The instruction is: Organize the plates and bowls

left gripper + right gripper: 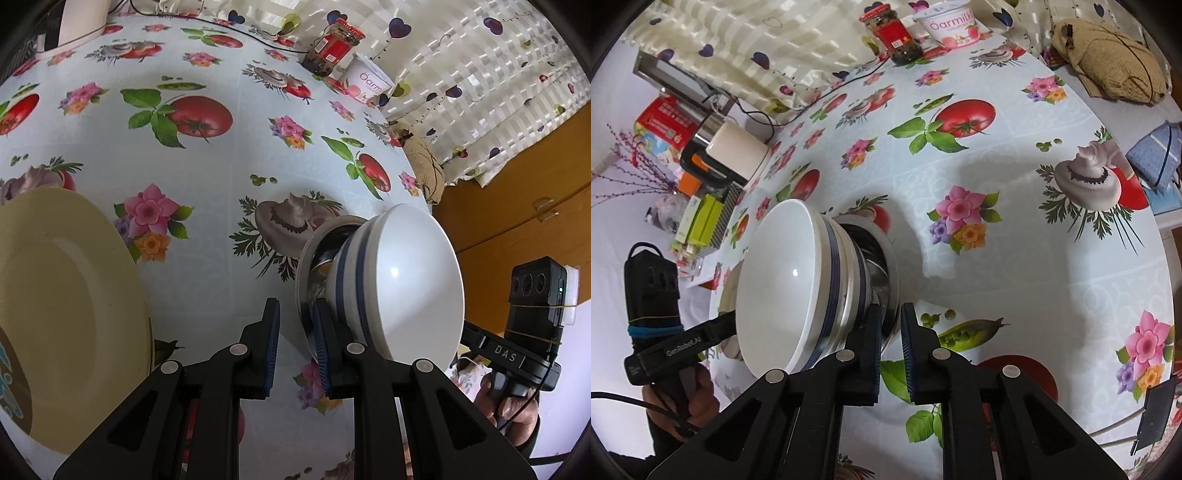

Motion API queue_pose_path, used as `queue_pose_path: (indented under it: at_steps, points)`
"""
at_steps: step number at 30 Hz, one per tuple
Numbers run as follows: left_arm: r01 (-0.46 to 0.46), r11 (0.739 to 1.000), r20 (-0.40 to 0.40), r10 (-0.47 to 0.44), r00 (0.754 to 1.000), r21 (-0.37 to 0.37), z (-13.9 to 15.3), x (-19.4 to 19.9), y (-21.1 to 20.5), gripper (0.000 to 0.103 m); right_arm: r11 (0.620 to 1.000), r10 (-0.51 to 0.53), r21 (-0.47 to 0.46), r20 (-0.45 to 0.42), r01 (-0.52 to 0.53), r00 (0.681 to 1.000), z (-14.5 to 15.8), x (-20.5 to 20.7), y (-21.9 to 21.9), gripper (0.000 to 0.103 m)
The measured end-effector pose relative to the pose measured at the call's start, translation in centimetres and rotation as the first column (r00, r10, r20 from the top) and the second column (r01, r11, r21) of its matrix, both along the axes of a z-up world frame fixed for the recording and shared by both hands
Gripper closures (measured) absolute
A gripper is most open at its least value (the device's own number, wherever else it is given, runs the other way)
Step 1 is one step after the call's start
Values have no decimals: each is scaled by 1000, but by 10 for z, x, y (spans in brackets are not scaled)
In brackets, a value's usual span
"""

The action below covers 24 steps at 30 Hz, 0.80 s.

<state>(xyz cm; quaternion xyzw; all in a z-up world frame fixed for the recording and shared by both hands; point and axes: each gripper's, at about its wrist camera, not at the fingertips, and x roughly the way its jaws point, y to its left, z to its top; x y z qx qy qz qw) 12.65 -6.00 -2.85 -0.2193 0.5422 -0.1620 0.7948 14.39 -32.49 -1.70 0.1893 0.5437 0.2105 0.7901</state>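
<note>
Two white bowls with blue stripes (399,273) (775,284) sit nested in a steel bowl (303,280) (886,266), low over the flowered tablecloth; I cannot tell whether the stack touches it. My left gripper (295,343) straddles the steel rim, one finger inside and one outside. A gap remains at the outer pad, so it is open. On the opposite side my right gripper (891,343) is shut on the steel bowl's rim. A large pale yellow plate (74,295) lies to the left of the left gripper.
At the table's far edge stand a red-lidded jar (332,48) (894,37), a yogurt tub (369,81) (949,26) and a brown cloth bundle (1108,62). A cream kettle (735,151) and boxes crowd the left side. Something red (1019,373) lies under the right gripper.
</note>
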Motion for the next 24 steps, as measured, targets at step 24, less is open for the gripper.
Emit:
queue_pose_path:
  at_steps: [24]
  points:
    - [46,999,42,-47,998,22,5,0,-8,95,998,11,55,-15,-10,1000,-3,8,-4,92]
